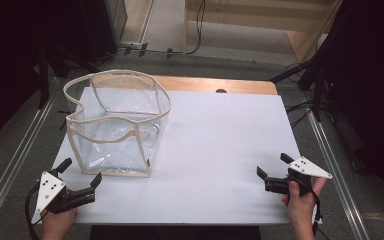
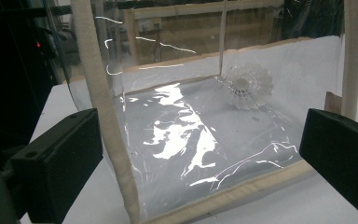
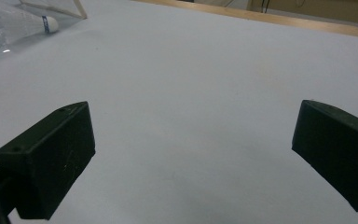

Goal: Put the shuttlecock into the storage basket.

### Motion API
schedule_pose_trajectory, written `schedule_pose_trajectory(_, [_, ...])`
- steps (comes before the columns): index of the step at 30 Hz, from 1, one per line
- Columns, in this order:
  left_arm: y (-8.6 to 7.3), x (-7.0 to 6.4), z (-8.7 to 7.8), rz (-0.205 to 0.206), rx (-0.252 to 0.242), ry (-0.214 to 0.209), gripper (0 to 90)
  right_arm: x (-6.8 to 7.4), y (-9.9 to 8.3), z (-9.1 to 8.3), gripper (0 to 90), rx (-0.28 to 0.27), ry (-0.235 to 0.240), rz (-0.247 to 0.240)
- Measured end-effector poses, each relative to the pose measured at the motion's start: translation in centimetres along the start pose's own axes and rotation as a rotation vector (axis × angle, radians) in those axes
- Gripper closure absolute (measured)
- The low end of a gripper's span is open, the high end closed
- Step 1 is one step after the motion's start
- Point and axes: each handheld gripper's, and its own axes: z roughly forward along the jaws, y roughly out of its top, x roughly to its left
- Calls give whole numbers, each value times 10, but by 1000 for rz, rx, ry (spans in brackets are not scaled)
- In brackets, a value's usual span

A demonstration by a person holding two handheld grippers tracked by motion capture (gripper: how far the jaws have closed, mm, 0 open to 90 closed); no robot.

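Both the left gripper (image 1: 82,176) and right gripper (image 1: 272,166) have fingers spread wide, empty, left just beside the clear bag (image 1: 115,125).

Clear bag (image 1: 115,125) with beige trim stood upright on the white table (image 1: 215,150), left of centre. Left gripper (image 1: 82,176) sat just beside its near edge, jaws apart. Right gripper (image 1: 274,166) sat well apart, jaws apart.

White table (image 1: 220,145), clear bag (image 1: 115,125) on it
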Motion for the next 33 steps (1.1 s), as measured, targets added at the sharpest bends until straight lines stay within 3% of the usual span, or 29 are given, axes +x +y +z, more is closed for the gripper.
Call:
schedule_pose_trajectory(12, [0,0,0,-2,-1,0,0,-13,-11,-9,0,-13,-37,12])
schedule_pose_trajectory(26, [0,1,0,-7,-5,-4,0,-27,-24,-20,0,-54,-43,39])
schedule_pose_trajectory(33, [0,2,-1,-13,-7,-7,0,-31,-31,-20,0,-48,-48,52])
